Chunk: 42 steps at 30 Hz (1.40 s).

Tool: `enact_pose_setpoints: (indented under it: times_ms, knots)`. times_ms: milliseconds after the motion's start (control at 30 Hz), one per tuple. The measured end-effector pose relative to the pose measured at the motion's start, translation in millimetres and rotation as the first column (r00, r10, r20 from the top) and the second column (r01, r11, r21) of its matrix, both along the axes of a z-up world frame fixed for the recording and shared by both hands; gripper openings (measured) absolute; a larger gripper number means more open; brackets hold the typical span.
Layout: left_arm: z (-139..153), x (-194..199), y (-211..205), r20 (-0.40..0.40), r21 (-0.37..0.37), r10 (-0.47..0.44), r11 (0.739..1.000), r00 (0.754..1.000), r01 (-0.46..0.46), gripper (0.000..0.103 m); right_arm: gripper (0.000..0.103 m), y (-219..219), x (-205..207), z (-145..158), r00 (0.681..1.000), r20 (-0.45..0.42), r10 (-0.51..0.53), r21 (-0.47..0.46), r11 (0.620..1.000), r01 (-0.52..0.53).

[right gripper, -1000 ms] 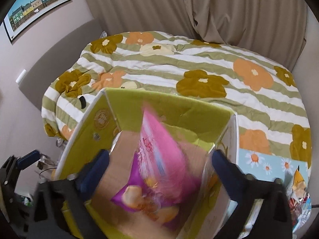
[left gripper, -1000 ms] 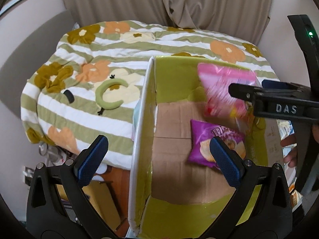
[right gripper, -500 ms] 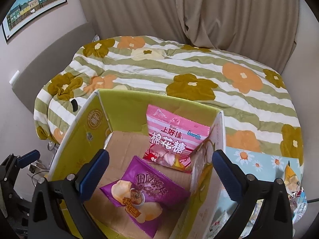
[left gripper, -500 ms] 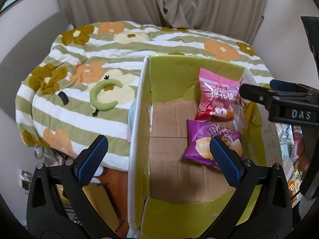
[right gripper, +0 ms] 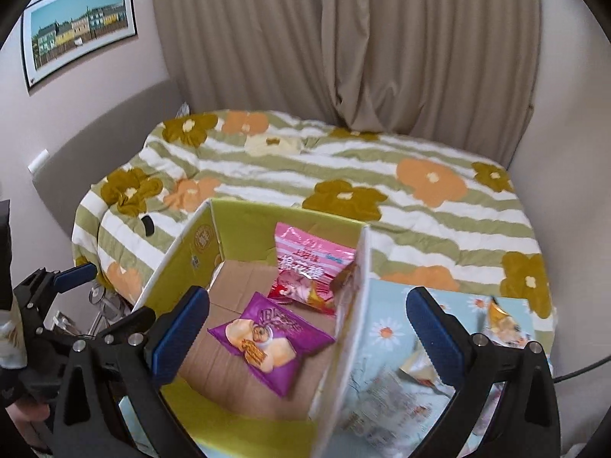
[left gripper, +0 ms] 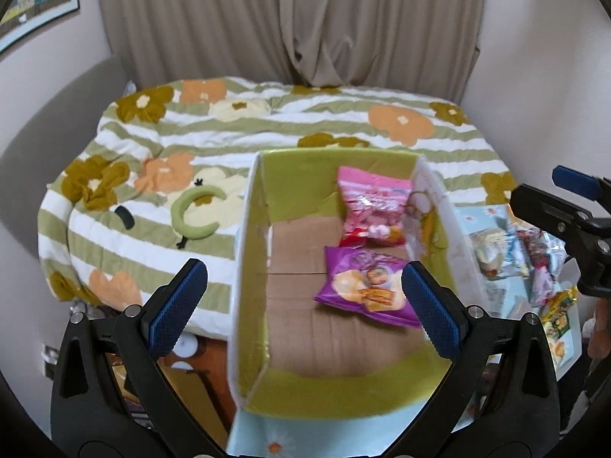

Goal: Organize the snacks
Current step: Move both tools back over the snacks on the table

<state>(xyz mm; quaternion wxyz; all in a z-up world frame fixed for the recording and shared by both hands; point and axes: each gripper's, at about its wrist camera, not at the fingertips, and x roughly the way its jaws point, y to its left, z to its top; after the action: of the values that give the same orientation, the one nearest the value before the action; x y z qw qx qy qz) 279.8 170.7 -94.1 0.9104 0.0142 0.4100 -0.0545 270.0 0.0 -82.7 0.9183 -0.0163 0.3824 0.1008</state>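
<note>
1. Two snack bags lie in the box (left gripper: 244, 267): the purple bag (left gripper: 366, 286) in front, the pink bag (left gripper: 372, 210) behind it.
2. Both tongs, left (left gripper: 301, 301) and right (right gripper: 305, 328), are wide open and hold nothing.
3. More snacks (left gripper: 515, 252) wait outside, right of the box.

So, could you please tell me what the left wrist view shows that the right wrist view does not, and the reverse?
Only the left wrist view shows the green crescent cushion on the quilt and the heap of loose snacks right of the box.

Only the right wrist view shows the framed townscape picture whole and an orange packet on the daisy cloth.

Both show the cardboard box, holding the pink bag and the purple bag, and both grippers open and empty: left gripper, right gripper.
</note>
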Motion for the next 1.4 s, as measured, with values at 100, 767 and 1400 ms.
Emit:
enact_pose_setpoints:
  times_ms: [100,767,1400]
  knots:
    - [12,-21,-16,0.026,-0.015,-0.021,1.000,0.999,0.021,0.101,0.103,-18,-27,12,0.999,0.041,-0.036,0.010,0.999,0.035]
    - [-25,-142,-191,-0.090,-0.079,-0.130,0.989,0.987,0.123,0.101,0.103,-196,-174,-7,0.994,0.031,-0.103,-0.017,0.995,0.103]
    - [-151,-146,-262,-0.314,-0.007,-0.100,0.995,0.944,0.103,0.101,0.103,-248,-203,-135,0.986,-0.164,-0.019,-0.033,0.999,0.013]
